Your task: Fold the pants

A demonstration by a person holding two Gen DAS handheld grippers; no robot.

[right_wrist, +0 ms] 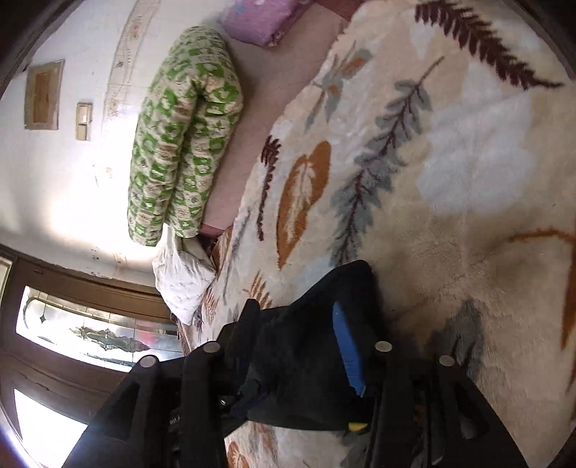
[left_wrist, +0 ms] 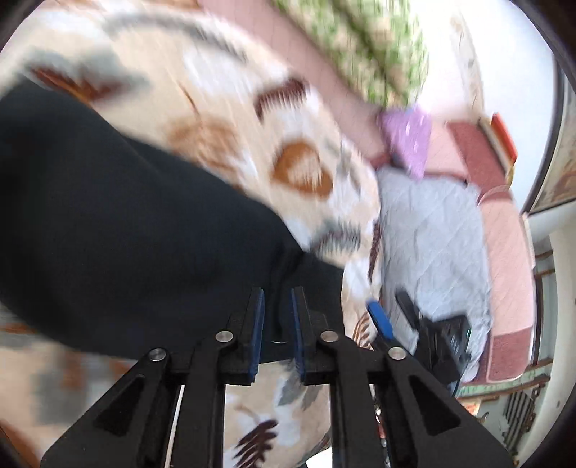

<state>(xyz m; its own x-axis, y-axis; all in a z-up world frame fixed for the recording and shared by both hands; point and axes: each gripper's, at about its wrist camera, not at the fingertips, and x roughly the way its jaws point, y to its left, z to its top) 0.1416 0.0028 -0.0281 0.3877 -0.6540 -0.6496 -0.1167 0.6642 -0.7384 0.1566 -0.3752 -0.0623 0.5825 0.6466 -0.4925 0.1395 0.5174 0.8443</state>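
Note:
The black pants (left_wrist: 118, 216) lie across a cream leaf-patterned blanket (left_wrist: 223, 118) on a bed; the view is motion-blurred. My left gripper (left_wrist: 277, 309) is shut on an edge of the pants, cloth pinched between its blue pads (left_wrist: 257, 324). My right gripper shows in the left wrist view (left_wrist: 392, 309), open beside the pants. In the right wrist view a bunch of black pants cloth (right_wrist: 306, 345) sits between the wide-apart fingers of my right gripper (right_wrist: 295, 316), over the same blanket (right_wrist: 450, 180).
A green-and-white folded quilt (right_wrist: 180, 144) lies at the bed's far edge by the wall. A purple pillow (right_wrist: 259, 18) and a white pillow (right_wrist: 183, 280) lie near it. A grey quilted sheet (left_wrist: 432, 234) and pink mattress cover (left_wrist: 504, 252) lie beside the blanket.

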